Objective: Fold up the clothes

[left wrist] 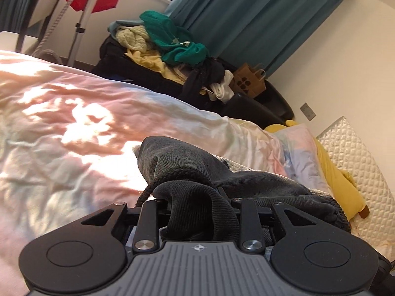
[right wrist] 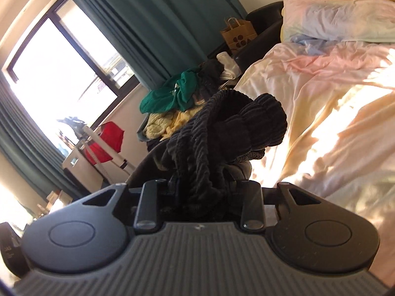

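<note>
Sunlight is splashed across the rumpled pastel duvet [left wrist: 74,128] off to the left of my left gripper [left wrist: 197,197], and I'm reading from that side across. My left tongs are clamped on the dark grey garment [left wrist: 197,170]: a ribbed waistband fold is bunched between the jaws, a black drawcord [left wrist: 145,192] loops out on the left of them, and the rest of the cloth rises ahead of the fingers and trails away to the right, above the bed. Beyond the tongs, past the far edge of the bed, I see a black sofa [left wrist: 249,108] heaped with green, cream and yellow clothes, and a brown paper bag [left wrist: 249,81] at its right end. Right of the tongs lie a pastel pillow [left wrist: 296,140] and a yellow plush toy [left wrist: 340,180].

Over to my right gripper [right wrist: 202,185]: its jaws are closed on the same dark garment [right wrist: 246,123], a gathered ribbed waistband with a twisted cord [right wrist: 197,153] hanging down between the fingers. Left of these tongs, bright window [right wrist: 54,69] and teal curtain [right wrist: 148,19]; behind the cloth, the clothes pile; to the right, the sunlit duvet [right wrist: 333,123] and pillow [right wrist: 340,19].
</note>
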Demonstrator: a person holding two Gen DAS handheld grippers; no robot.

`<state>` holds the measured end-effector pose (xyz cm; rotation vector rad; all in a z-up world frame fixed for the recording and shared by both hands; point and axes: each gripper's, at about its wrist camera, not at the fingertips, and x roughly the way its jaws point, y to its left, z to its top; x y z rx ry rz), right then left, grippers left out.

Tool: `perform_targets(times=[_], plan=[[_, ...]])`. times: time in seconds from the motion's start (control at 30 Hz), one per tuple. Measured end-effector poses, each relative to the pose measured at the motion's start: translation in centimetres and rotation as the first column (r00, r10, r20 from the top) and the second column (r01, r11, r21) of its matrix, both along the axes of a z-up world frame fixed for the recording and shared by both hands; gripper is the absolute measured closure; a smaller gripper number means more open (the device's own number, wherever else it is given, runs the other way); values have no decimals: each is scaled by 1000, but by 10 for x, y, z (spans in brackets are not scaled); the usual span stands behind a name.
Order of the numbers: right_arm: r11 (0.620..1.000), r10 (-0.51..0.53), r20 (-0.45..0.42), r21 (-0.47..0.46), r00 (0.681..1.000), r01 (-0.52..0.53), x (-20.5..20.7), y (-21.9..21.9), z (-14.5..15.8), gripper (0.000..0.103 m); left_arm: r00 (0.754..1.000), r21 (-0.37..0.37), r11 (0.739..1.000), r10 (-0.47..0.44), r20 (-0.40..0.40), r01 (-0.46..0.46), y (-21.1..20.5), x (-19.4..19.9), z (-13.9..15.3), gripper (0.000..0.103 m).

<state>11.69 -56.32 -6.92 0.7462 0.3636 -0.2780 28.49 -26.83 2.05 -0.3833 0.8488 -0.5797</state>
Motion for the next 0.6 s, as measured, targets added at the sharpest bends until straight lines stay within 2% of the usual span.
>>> perform_targets(times=[0.1,0.2,0.3,0.43,0.5,0.6], plan=[[999,-45,-14,-16,999,45,22,-41,-17,68,999,-5,999,-41,1,41,-57,34,-24,73],[995,-92,-33,-29,995,91,42,-73,-45,68,998,39,997,-69,-12,69,-104,60,-56,73],[993,-117,-63,8,991,118,46,-87,-80,68,996,71,994,-86,1,86,-130,73,-86,73],[991,-123,-87,45,989,128,29,-85,-125,68,992,61,990,-125,19,123,-131,69,-116,70],[989,-118,-99,76,988,126,15,-78,-143,67,986,116,980,-166,12,164,-124,59,-128,70],[991,-111,-113,56,987,118,-1,-62,-165,64,983,126,975,-182,-22,183,-103,45,-149,66]])
